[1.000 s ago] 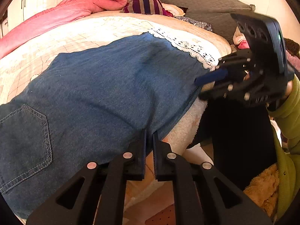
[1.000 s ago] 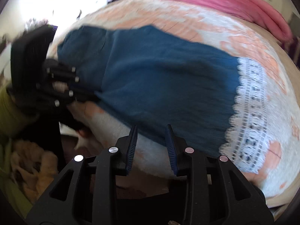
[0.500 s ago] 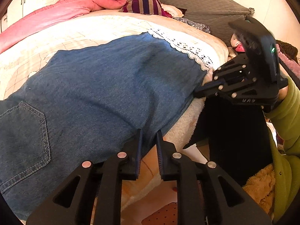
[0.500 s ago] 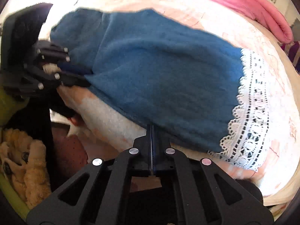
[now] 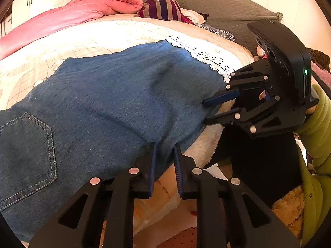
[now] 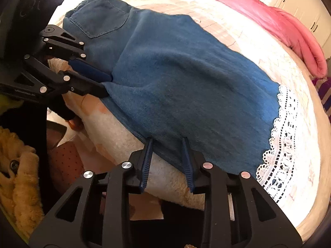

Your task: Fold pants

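Blue denim pants (image 5: 107,103) lie flat across the bed, back pocket (image 5: 26,144) at the left, lace-trimmed leg hem (image 5: 202,55) at the far right. In the right wrist view the pants (image 6: 186,82) fill the middle, lace hem (image 6: 277,144) at the right. My left gripper (image 5: 164,146) is open, its jaws either side of the pants' near edge at the bed's edge. My right gripper (image 6: 167,141) is open at the same near edge closer to the hem; it also shows in the left wrist view (image 5: 209,111). The left gripper shows in the right wrist view (image 6: 103,84).
A pink duvet (image 5: 72,16) lies along the far side of the bed, a striped garment (image 5: 163,8) and a grey cushion (image 5: 217,10) beyond. A fleece blanket edge (image 6: 124,136) hangs below the pants. My green sleeve (image 5: 318,119) is at the right.
Both grippers have opened: the left from almost shut a second ago, the right from fully shut half a second ago. Both stay at the pants' near edge.
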{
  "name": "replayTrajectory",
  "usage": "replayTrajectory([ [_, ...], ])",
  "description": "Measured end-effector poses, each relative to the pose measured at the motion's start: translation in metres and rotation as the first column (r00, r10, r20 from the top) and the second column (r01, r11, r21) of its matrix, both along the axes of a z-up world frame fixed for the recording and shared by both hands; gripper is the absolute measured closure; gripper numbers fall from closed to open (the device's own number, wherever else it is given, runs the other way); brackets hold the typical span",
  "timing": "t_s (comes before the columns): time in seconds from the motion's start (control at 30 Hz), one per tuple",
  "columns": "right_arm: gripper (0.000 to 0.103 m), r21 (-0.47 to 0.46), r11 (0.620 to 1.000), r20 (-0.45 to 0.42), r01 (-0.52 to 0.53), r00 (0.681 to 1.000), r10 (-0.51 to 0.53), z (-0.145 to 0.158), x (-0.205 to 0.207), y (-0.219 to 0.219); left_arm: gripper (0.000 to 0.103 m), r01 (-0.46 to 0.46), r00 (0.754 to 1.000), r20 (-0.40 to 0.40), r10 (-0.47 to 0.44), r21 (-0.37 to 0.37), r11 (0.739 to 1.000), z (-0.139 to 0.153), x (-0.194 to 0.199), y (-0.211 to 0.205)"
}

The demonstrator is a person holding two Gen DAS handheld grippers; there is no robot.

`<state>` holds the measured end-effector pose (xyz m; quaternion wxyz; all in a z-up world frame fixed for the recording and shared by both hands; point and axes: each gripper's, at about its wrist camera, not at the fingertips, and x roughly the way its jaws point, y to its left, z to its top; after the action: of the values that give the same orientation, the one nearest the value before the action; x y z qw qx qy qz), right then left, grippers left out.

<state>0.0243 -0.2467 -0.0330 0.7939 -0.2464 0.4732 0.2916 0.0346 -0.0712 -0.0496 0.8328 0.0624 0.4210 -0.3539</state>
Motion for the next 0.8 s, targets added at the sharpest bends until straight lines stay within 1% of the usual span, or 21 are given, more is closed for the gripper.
replayTrajectory([
  [0.03, 0.103, -0.005, 1.0, -0.009, 0.009, 1.0, -0.009, 0.002, 0.001, -0.002, 0.088, 0.005, 1.0, 0.001, -0.005, 0.008, 1.0, 0.001, -0.001, -0.001],
  [0.07, 0.103, 0.006, 1.0, -0.028, 0.006, 1.0, -0.006, 0.004, 0.0, -0.004, 0.088, 0.013, 1.0, 0.003, -0.013, 0.018, 1.0, 0.002, -0.002, -0.001],
  [0.13, 0.103, 0.014, 1.0, -0.034, 0.004, 0.999, -0.003, 0.006, -0.002, -0.008, 0.088, 0.034, 0.999, 0.002, -0.034, 0.037, 0.999, 0.002, -0.003, -0.004],
  [0.17, 0.103, 0.021, 1.0, -0.051, 0.008, 0.999, -0.006, 0.004, -0.002, -0.009, 0.088, 0.037, 0.999, 0.0, -0.037, 0.04, 0.999, 0.001, -0.003, -0.004],
  [0.27, 0.103, -0.001, 1.0, -0.108, -0.005, 0.994, 0.005, -0.007, -0.002, -0.015, 0.088, 0.04, 0.999, -0.015, -0.04, 0.027, 0.999, -0.001, -0.001, -0.001],
  [0.33, 0.103, 0.014, 1.0, -0.121, 0.012, 0.993, -0.01, -0.006, -0.004, -0.019, 0.083, 0.035, 0.999, -0.023, -0.034, 0.02, 0.999, 0.002, -0.001, 0.002],
  [0.37, 0.103, 0.038, 0.999, -0.123, 0.016, 0.992, -0.011, -0.001, -0.005, -0.021, 0.076, 0.031, 0.999, -0.022, -0.031, 0.02, 0.999, 0.003, -0.002, 0.004],
  [0.4, 0.102, 0.09, 0.996, -0.115, 0.014, 0.993, -0.003, 0.01, -0.008, -0.026, 0.066, 0.026, 1.0, -0.019, -0.025, 0.019, 0.999, 0.006, -0.004, 0.006],
  [0.43, 0.096, 0.121, 0.993, -0.109, 0.014, 0.994, -0.001, 0.016, -0.009, -0.03, 0.061, 0.013, 1.0, -0.01, -0.013, 0.022, 1.0, 0.01, -0.006, 0.01],
  [0.47, 0.087, 0.155, 0.988, -0.098, 0.019, 0.995, -0.004, 0.024, -0.009, -0.035, 0.055, -0.003, 1.0, -0.001, 0.003, 0.019, 1.0, 0.014, -0.008, 0.015],
  [0.5, 0.083, 0.178, 0.984, -0.082, 0.026, 0.997, -0.011, 0.032, -0.009, -0.039, 0.054, -0.02, 1.0, 0.005, 0.02, 0.01, 1.0, 0.019, -0.01, 0.021],
  [0.53, 0.075, 0.206, 0.978, -0.055, 0.034, 0.998, -0.024, 0.042, -0.007, -0.044, 0.053, -0.052, 0.998, 0.02, 0.052, -0.008, 0.999, 0.027, -0.012, 0.031],
  [0.57, 0.071, 0.217, 0.975, -0.043, 0.041, 0.999, -0.032, 0.045, -0.005, -0.045, 0.047, -0.081, 0.996, 0.033, 0.081, -0.022, 0.996, 0.034, -0.014, 0.039],
  [0.6, 0.07, 0.225, 0.973, -0.031, 0.051, 0.999, -0.045, 0.048, -0.002, -0.047, 0.038, -0.117, 0.992, 0.047, 0.119, -0.037, 0.992, 0.041, -0.015, 0.049],
  [0.63, 0.068, 0.224, 0.972, -0.019, 0.067, 0.998, -0.065, 0.051, 0.004, -0.049, 0.032, -0.181, 0.98, 0.07, 0.185, -0.053, 0.982, 0.049, -0.014, 0.063],
  [0.67, 0.066, 0.221, 0.972, -0.011, 0.083, 0.997, -0.082, 0.051, 0.01, -0.049, 0.022, -0.239, 0.967, 0.083, 0.243, -0.06, 0.969, 0.054, -0.013, 0.074],
  [0.7, 0.064, 0.222, 0.97, -0.01, 0.1, 0.995, -0.101, 0.051, 0.016, -0.051, 0.019, -0.295, 0.95, 0.086, 0.299, -0.059, 0.954, 0.056, -0.011, 0.084],
  [0.73, 0.063, 0.231, 0.966, -0.018, 0.119, 0.993, -0.118, 0.049, 0.024, -0.05, 0.019, -0.352, 0.932, 0.072, 0.355, -0.052, 0.935, 0.055, -0.006, 0.096],
  [0.77, 0.06, 0.24, 0.962, -0.022, 0.127, 0.992, -0.125, 0.047, 0.029, -0.051, 0.019, -0.385, 0.921, 0.053, 0.387, -0.041, 0.922, 0.052, -0.002, 0.104],
  [0.8, 0.058, 0.242, 0.961, -0.027, 0.134, 0.991, -0.132, 0.045, 0.034, -0.05, 0.018, -0.434, 0.901, 0.026, 0.434, -0.011, 0.901, 0.045, 0.004, 0.113],
])
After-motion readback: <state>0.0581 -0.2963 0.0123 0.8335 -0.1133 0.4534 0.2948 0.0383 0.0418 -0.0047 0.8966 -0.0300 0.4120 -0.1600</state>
